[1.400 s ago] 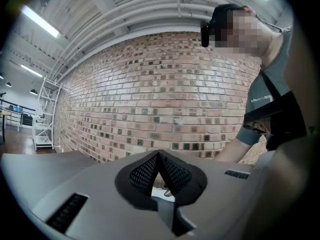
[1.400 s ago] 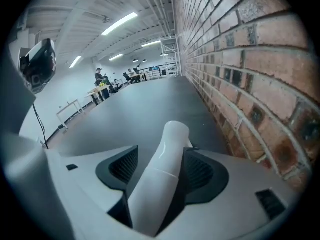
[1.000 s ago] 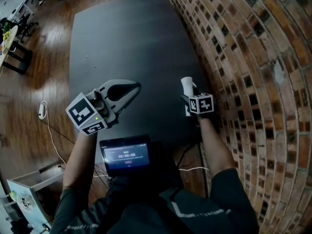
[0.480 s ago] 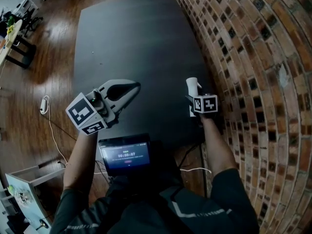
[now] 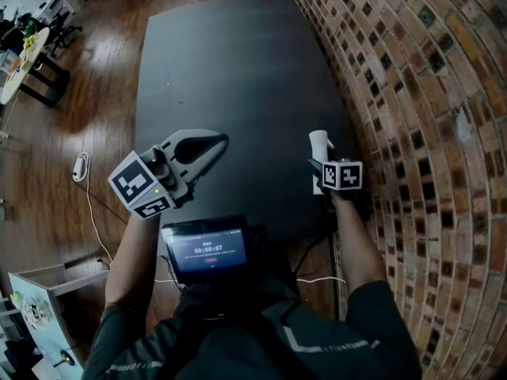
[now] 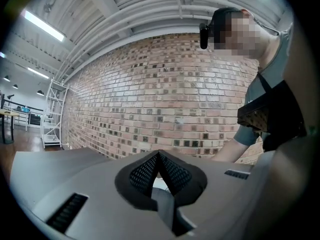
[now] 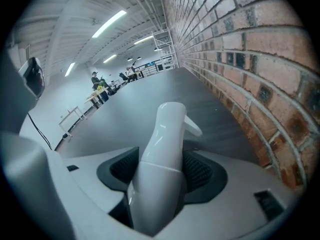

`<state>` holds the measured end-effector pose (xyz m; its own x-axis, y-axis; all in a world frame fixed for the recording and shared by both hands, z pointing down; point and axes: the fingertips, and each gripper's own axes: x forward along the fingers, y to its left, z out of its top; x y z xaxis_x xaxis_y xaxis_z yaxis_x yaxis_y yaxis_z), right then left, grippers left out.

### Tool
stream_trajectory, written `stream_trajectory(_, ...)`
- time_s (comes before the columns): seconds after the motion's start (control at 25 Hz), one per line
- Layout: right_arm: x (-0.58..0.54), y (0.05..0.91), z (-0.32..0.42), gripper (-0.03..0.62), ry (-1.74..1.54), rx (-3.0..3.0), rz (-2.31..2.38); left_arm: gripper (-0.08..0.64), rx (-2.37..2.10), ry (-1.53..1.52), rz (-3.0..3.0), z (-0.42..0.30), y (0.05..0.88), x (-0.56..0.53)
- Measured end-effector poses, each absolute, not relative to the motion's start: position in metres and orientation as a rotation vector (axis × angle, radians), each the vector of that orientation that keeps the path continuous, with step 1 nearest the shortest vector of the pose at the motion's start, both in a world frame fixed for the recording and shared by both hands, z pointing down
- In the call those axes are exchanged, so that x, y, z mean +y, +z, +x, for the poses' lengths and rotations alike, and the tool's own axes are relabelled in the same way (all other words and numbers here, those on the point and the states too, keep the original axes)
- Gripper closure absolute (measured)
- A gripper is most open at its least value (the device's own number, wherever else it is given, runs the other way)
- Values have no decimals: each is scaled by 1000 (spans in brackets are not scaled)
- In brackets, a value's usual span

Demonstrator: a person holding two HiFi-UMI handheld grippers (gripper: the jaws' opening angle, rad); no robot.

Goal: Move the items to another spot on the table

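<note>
Head view: our right gripper [image 5: 319,163] holds the white spray bottle [image 5: 318,142] at the table's [image 5: 238,70] near right edge. Left gripper view: our left gripper [image 6: 159,159] is closed, empty. Right gripper view: its jaws have just been closing on the bottle; if the grip is perhaps loose, the bottle could slip off the edge.
</note>
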<state>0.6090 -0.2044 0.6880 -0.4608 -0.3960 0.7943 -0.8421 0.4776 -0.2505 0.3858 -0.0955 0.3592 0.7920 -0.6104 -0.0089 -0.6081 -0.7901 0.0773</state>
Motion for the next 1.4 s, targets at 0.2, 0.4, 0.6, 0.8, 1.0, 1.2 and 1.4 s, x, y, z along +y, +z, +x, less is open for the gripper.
stream_trajectory(0.2,-187,661,563,310,824,-2137,976,568,-1039,-76,2923,361,341,-68)
stream_trajectory(0.4,-165,636,516,310,791,-2190,945,568,-1096,-103,2921,328,327,-38)
stream_trajectory(0.6,-139,606,473,310,731,-2235,909,568,-1130,-125,2935,296,315,-2)
stream_trajectory(0.8,-103,574,414,310,683,-2305,844,566,-1202,-154,2934,252,304,37)
stream_trajectory(1.0,-59,555,347,310,646,-2365,740,568,-1289,-166,2937,204,292,76)
stream_trajectory(1.2,-26,538,271,310,600,-2426,656,568,-1362,-135,2923,149,291,118)
stream_trajectory(1.4,-3,535,203,310,556,-2444,583,568,-1453,-130,2892,92,291,154)
